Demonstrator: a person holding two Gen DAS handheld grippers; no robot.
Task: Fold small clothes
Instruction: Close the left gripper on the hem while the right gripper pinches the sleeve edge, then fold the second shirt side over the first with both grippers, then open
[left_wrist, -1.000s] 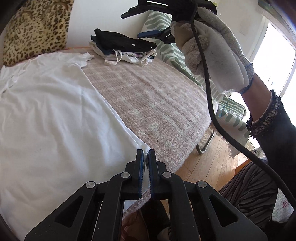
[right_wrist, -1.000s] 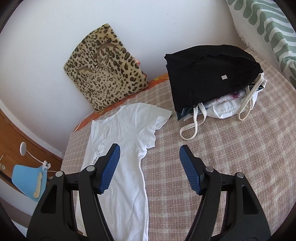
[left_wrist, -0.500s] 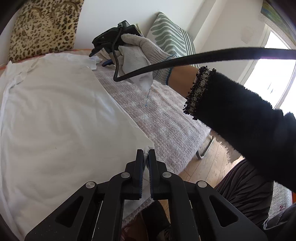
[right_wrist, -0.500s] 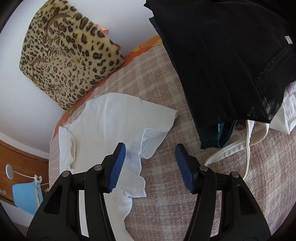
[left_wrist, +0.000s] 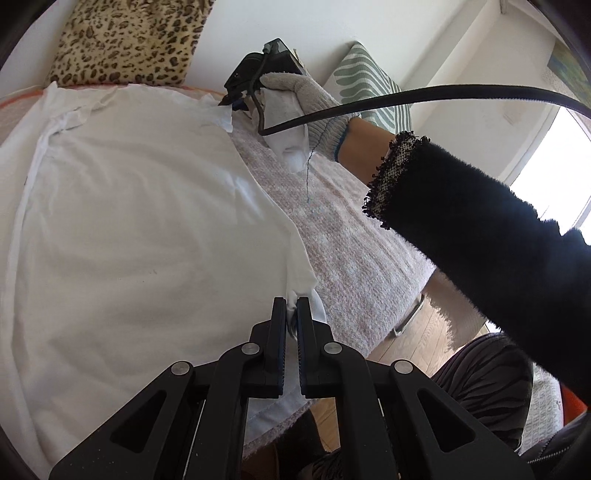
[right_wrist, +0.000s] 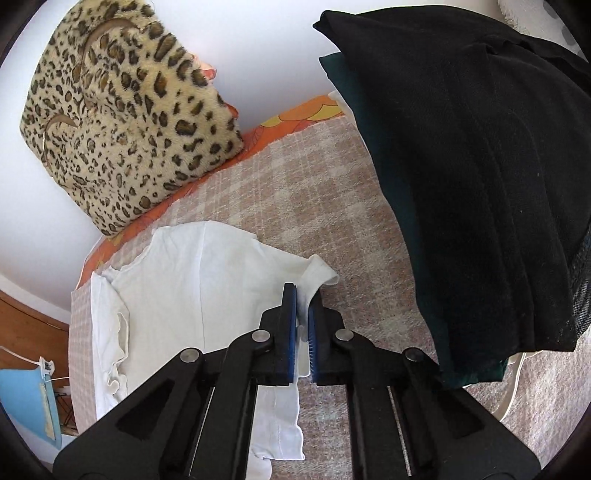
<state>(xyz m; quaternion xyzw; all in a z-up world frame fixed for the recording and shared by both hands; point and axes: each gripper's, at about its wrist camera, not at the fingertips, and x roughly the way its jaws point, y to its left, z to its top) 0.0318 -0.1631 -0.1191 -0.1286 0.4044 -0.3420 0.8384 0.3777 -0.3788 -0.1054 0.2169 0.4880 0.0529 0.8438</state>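
A white T-shirt (left_wrist: 129, 221) lies spread flat on the pink checked bed cover (left_wrist: 351, 251). My left gripper (left_wrist: 291, 306) is shut on the shirt's near hem corner at the bed's front edge. My right gripper (right_wrist: 303, 306) is shut on the shirt's sleeve (right_wrist: 314, 273) near the far end; it also shows in the left wrist view (left_wrist: 236, 103), held by a gloved hand. In the right wrist view the shirt's upper part (right_wrist: 192, 280) with the frilled neckline lies to the left of the jaws.
A leopard-print cushion (right_wrist: 125, 122) leans on the wall behind the shirt. A stack of folded clothes topped by a black garment (right_wrist: 480, 166) sits right of the sleeve. A green striped pillow (left_wrist: 369, 85) lies at the far right. The bed's edge drops to wood floor (left_wrist: 417, 332).
My right gripper moved down to the sleeve and closed on it; it was open before. My left gripper stayed shut on the hem corner.
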